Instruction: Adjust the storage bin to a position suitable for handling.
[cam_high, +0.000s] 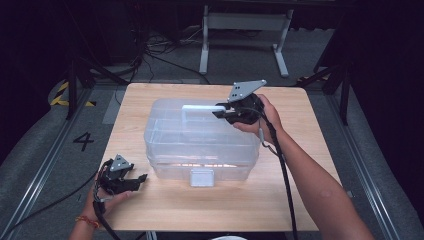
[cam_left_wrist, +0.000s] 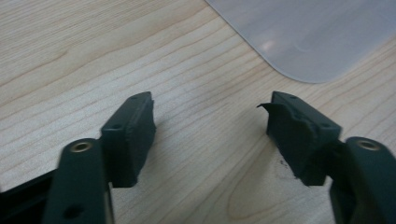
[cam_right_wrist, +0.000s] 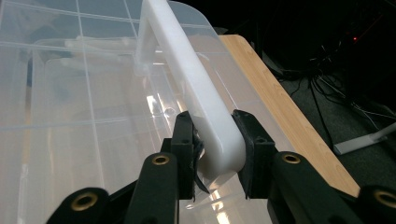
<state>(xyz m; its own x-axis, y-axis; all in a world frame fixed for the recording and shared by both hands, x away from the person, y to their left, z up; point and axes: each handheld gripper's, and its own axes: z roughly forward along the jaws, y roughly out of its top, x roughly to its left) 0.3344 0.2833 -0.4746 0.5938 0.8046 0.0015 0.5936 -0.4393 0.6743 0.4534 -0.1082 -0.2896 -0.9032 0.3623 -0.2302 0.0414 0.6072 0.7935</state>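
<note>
A clear plastic storage box (cam_high: 200, 140) with a lid stands in the middle of the wooden table (cam_high: 165, 210). Its white carrying handle (cam_high: 200, 108) is raised over the lid. My right gripper (cam_high: 220, 111) is at the box's far right corner, shut on the end of that handle (cam_right_wrist: 187, 79), whose white bar sits squeezed between the pads of that gripper (cam_right_wrist: 215, 140). My left gripper (cam_high: 142, 181) rests low over the table at the front left, apart from the box. Its jaws (cam_left_wrist: 210, 121) stand open over bare wood, with a corner of the box (cam_left_wrist: 308, 32) beyond them.
A grey-white latch (cam_high: 202, 177) sits on the box's front wall. The table's near edge lies just behind my left hand. Beyond the far edge are cables (cam_high: 150, 50) on the floor and a metal stand (cam_high: 245, 30).
</note>
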